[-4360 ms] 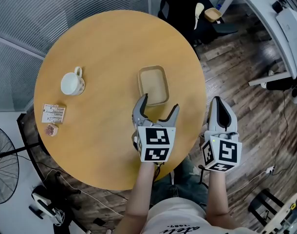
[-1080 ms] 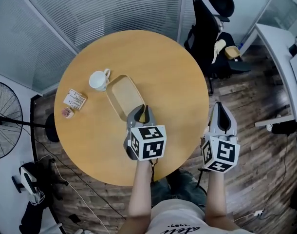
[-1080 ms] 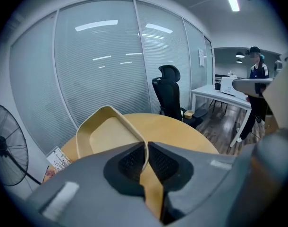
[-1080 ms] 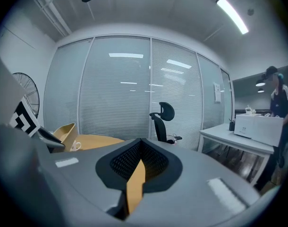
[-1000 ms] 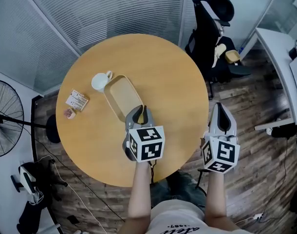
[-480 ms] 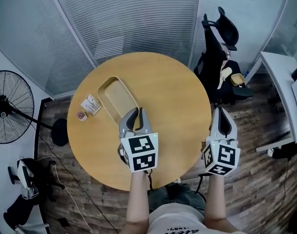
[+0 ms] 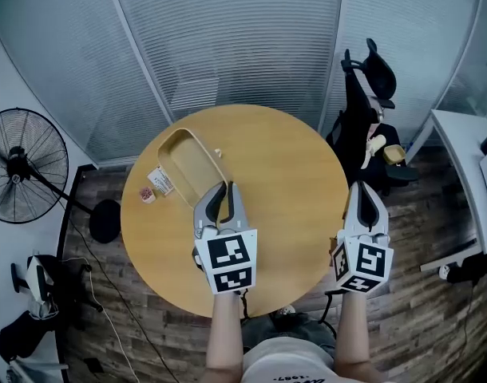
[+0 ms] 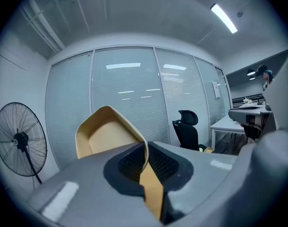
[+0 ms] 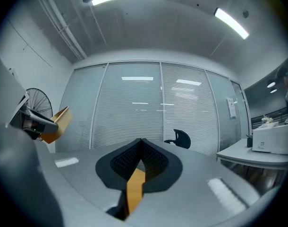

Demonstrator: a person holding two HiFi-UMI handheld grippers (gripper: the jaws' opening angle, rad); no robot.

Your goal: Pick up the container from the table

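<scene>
While my left claw (image 7: 221,191) clamps one end wall of the tan container (image 7: 191,163), the tray hangs tilted, clear of the round table (image 7: 283,206). It sits toward 10 o'clock from the table's centre, with its open side facing the head camera. My right claw (image 7: 363,191) hovers off the table's edge near 4 o'clock, jaws pressed together on nothing.

By my reading the lift is all but made. Doing it well means an even squeeze and a straight, slow rise, since a hold on one thin wall lets the far end swing or slip.

Only the left gripper view shows the hold itself: the wall caught between the ribbed pads, with the container's body rising beyond them against the glass partition. The head view alone shows the small packet (image 7: 160,180) lying on the table at the tray's 8 o'clock and the standing fan (image 7: 16,166) on the floor. The right gripper view catches the held container side-on at its 9 o'clock.
</scene>
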